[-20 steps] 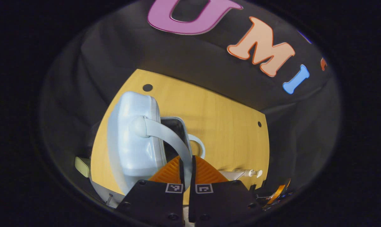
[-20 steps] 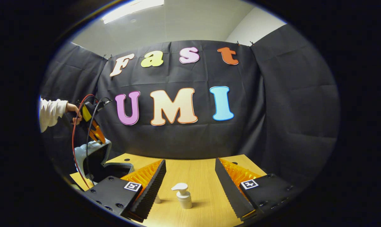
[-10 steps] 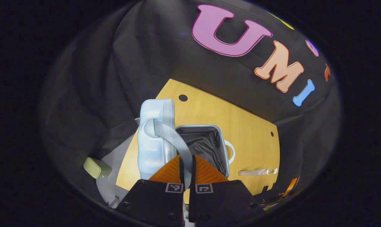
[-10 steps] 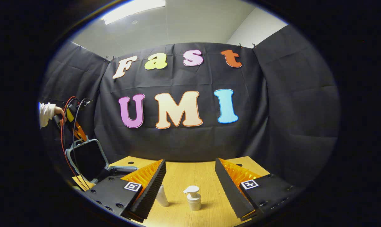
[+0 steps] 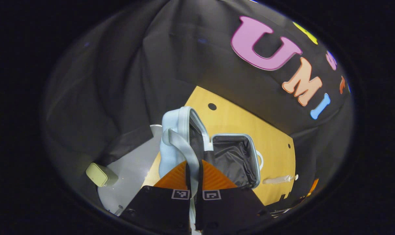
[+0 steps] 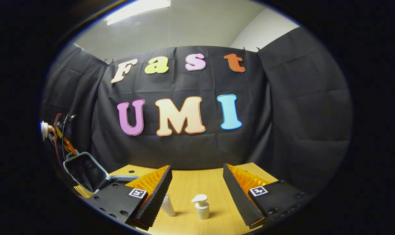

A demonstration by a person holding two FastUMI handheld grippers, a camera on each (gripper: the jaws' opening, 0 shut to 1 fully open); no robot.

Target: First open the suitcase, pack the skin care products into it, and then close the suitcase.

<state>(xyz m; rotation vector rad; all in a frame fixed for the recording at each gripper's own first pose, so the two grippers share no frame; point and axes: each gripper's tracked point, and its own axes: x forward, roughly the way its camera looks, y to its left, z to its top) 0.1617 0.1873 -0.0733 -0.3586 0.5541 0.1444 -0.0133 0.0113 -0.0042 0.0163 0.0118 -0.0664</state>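
Observation:
The light blue suitcase (image 5: 171,143) stands open on the wooden table (image 5: 239,120); its black-lined base (image 5: 235,156) lies flat and its lid leans back to the left. My left gripper (image 5: 193,163) is shut on the lid's pale strap handle (image 5: 184,147). A white tube (image 5: 279,179) lies right of the base. In the right gripper view, my right gripper (image 6: 197,176) hovers open over the table. A white pump bottle (image 6: 201,207) stands between its fingers' line, and a white tube (image 6: 168,205) lies beside the left finger. At far left are the lid (image 6: 84,171) and the left gripper (image 6: 65,145).
A pale green box (image 5: 97,174) sits on a grey surface (image 5: 132,176) beyond the table's left edge. Black cloth walls close the booth behind and on both sides. A sleeved hand (image 6: 44,129) holds the left gripper at far left.
My left gripper has swung the lid further back by its strap, from nearly upright to leaning outward, exposing the black lining. The right gripper stayed open and barely moved.

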